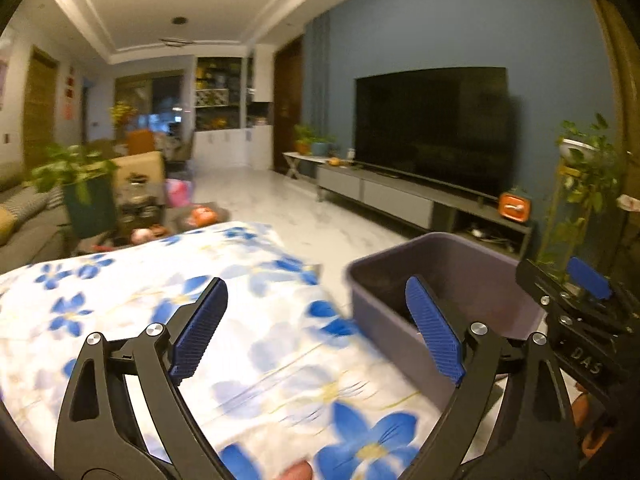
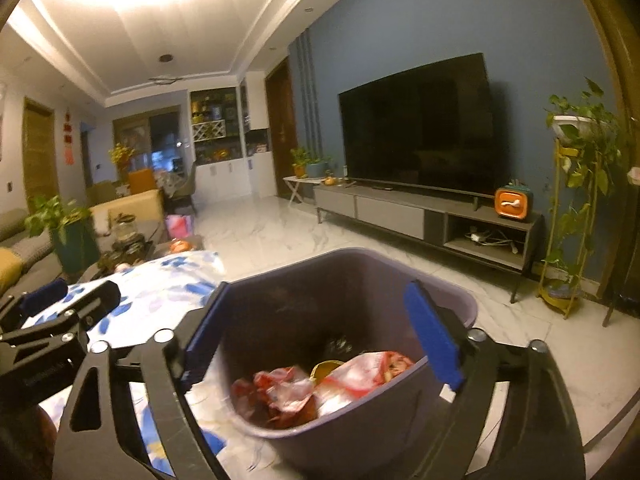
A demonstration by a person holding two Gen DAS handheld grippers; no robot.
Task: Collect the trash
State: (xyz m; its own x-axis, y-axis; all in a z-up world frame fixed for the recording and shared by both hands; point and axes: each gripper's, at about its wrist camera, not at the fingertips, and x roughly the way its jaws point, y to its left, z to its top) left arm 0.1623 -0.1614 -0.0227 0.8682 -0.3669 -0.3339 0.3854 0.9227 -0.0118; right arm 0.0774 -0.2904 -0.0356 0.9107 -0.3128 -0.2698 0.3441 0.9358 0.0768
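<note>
Trash (image 2: 320,384): crumpled red-and-white wrappers and a yellowish scrap, lying in the bottom of purple bin (image 2: 460,308), bin standing just beside floral-covered counter (image 1: 120,300). Right tool (image 2: 320,336) released, blue pads spread wide over the bin's mouth, grasping nothing. Left tool (image 1: 316,328) likewise released, hovering above the flowered cloth with the bin at its right. Behind, dark television (image 2: 420,128) on a low cabinet against blue wall.
</note>
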